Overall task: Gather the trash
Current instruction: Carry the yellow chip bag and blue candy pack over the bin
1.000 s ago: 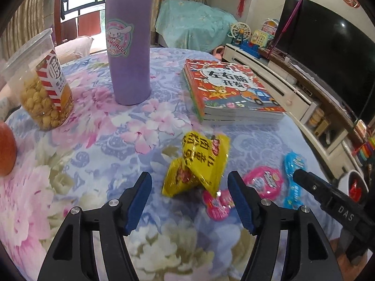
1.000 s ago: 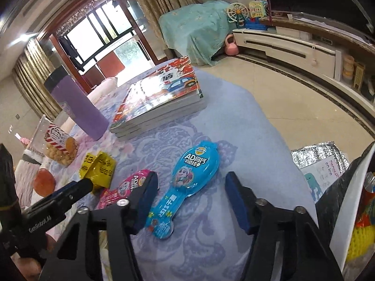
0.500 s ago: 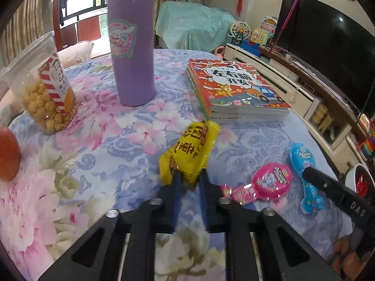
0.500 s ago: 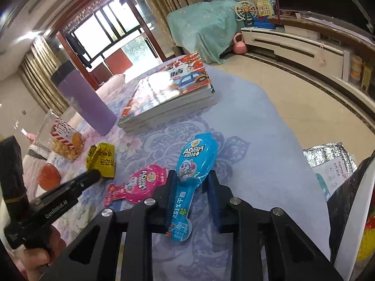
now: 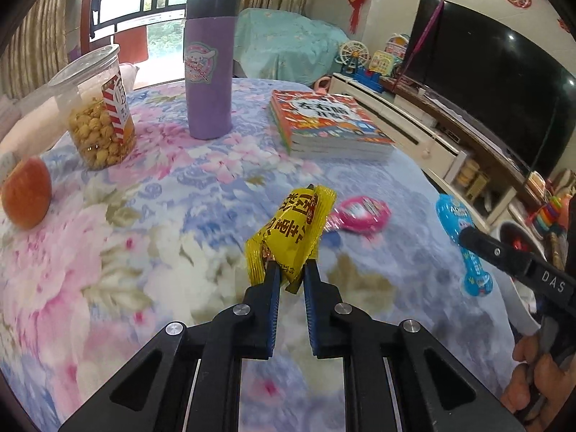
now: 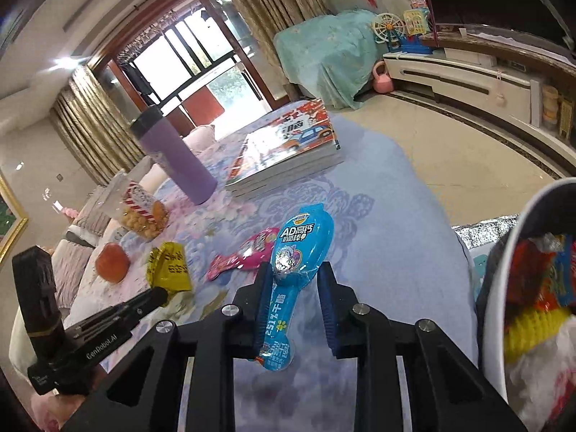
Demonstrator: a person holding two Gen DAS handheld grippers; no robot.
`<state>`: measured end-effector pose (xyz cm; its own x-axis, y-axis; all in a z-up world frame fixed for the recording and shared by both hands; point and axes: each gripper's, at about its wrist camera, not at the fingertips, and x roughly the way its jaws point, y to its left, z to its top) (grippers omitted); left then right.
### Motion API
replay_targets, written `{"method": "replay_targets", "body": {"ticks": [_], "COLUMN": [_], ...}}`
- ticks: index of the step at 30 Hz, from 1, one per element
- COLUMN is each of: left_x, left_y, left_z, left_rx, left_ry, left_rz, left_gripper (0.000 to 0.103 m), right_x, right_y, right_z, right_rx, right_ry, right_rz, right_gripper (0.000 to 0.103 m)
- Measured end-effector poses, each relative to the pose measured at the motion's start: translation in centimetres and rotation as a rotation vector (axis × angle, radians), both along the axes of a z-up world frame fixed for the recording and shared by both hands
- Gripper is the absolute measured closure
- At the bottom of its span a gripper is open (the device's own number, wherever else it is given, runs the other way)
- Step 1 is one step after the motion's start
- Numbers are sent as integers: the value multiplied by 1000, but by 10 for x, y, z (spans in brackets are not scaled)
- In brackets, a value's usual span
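- Floral tablecloth [image 5: 108, 237] fills the left wrist view, a television [image 5: 496, 82] to the right; the left gripper [image 5: 289, 270] is clamped on a yellow wrapper [image 5: 288, 230] (raised off the cloth), a pink wrapper [image 5: 360, 214] just beyond.
- Right wrist view: tiled floor [image 6: 468, 158] beyond the cloth; the right gripper [image 6: 295, 277] pinches a blue wrapper [image 6: 298, 244], a bin [image 6: 511, 288] to its right.

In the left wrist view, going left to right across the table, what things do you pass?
Orange fruit → snack jar → purple bottle → yellow wrapper, shut in the left gripper → pink wrapper → blue wrapper. The stack of books is left out: it overlaps several in the order.
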<state>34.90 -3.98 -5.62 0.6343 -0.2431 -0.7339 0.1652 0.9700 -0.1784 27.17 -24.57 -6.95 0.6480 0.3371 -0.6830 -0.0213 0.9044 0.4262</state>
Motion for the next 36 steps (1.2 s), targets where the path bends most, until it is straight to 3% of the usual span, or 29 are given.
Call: {"method": "replay_targets", "body": {"ticks": [17, 36], "left_x": [-86, -126], "left_y": [-12, -29], "left_z": [17, 23], "left_rx": [-39, 4], "left_ry": [18, 21], "left_rz": [-27, -68], "left_gripper": [91, 91], "right_x": [-77, -118], "right_y": [3, 2], "right_z": [6, 11], "right_rx": [45, 70], "right_ry": [-24, -44], "right_rz": [4, 8], "right_gripper": [77, 77]}}
